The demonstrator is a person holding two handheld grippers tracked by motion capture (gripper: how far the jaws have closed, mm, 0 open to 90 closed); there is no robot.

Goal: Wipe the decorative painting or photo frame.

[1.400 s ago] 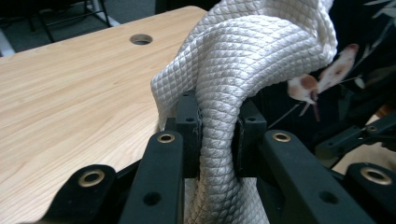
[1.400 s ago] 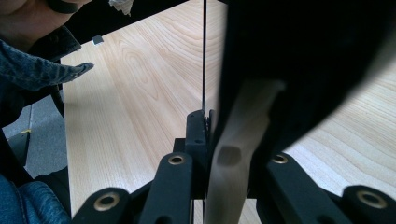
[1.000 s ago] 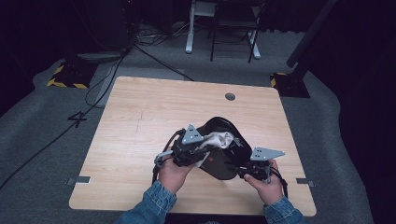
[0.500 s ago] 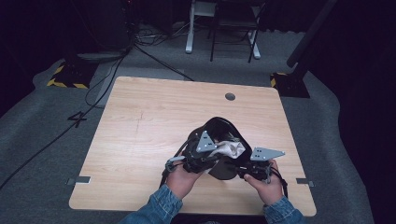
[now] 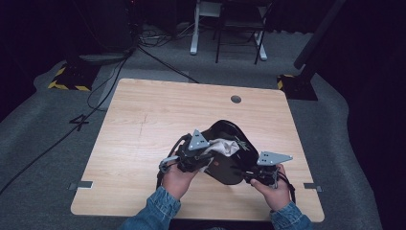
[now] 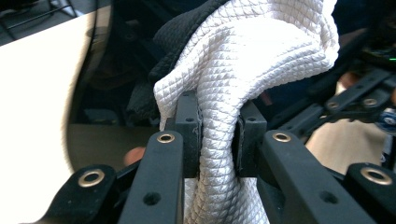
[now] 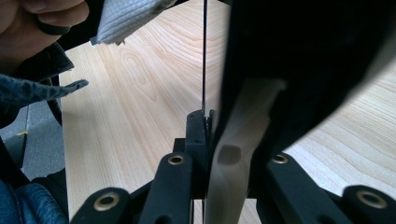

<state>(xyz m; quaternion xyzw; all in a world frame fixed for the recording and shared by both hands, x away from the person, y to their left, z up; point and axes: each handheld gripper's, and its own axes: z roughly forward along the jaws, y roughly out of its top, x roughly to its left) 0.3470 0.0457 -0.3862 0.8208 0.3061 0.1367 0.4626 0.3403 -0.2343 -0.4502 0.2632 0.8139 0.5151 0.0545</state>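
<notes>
Here the pan (image 5: 229,158) lies handle toward the right gripper (image 5: 253,179).

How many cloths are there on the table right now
1. The white cloth is pinched in the left gripper, bunched over the black pan near the table's front edge. Part of the pan's inside is hidden, so another could lie there unseen.
</notes>
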